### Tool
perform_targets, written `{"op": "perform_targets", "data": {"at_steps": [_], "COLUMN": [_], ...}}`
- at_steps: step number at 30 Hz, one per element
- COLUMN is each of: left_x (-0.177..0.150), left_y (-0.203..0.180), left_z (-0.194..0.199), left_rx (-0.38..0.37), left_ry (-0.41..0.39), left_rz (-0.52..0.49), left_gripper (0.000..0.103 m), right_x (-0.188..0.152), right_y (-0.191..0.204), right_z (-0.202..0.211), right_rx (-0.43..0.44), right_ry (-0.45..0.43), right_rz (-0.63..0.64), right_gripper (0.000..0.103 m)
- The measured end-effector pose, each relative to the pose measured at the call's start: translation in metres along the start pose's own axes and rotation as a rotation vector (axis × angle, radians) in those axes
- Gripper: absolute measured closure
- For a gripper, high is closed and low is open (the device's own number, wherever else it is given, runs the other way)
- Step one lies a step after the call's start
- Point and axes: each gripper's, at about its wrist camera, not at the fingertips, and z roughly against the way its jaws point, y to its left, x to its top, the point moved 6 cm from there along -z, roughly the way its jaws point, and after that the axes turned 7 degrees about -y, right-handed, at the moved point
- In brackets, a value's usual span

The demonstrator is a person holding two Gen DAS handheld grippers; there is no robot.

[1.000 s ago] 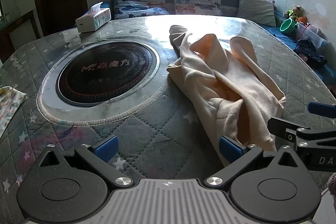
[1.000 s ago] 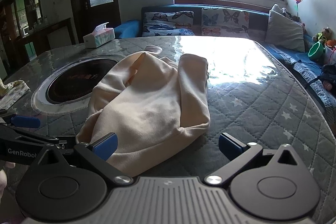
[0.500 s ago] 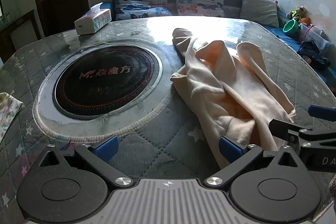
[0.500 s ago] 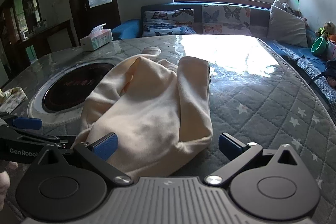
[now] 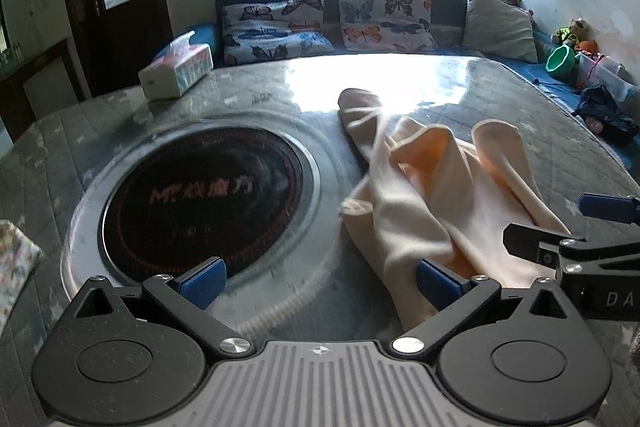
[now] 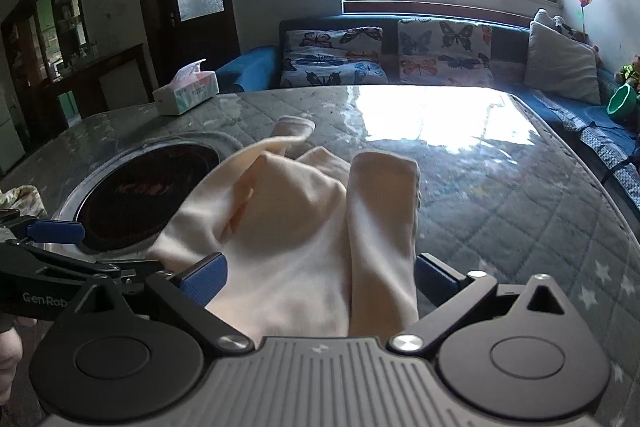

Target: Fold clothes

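1. The cream garment (image 5: 432, 195) lies crumpled on the quilted table (image 6: 500, 195), just right of the round black hotplate (image 5: 204, 195); it is not yet spread or folded.
2. The left hand-held gripper (image 5: 320, 277) is released, jaws wide apart, its right finger at the garment's near edge.
3. The right hand-held gripper (image 6: 320, 273) is likewise spread and grasps nothing; the cloth lies between its fingers.
4. Judgement: each gripper should close on a single layer at separate near corners, then draw apart to flatten.
5. Risk: pinching bunched layers would lock in creases.
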Motion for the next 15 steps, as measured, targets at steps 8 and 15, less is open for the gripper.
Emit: {"op": "perform_targets", "data": {"at_steps": [8,15], "left_x": [0.017,0.018], "left_y": [0.005,0.009], "left_z": [-0.012,-0.02], "left_rx": [-0.036,-0.054], "left_ry": [-0.043,-0.039], "left_rz": [0.016,0.017], "left_gripper": [0.005,0.018], "right_x": [0.025,0.042], "right_y": [0.0,0.006], "right_z": [-0.025,-0.053], "right_rx": [0.065,0.174], "right_ry": [-0.002,0.019], "right_rz": [-0.001,-0.016], "right_gripper": [0.019,0.029]}}
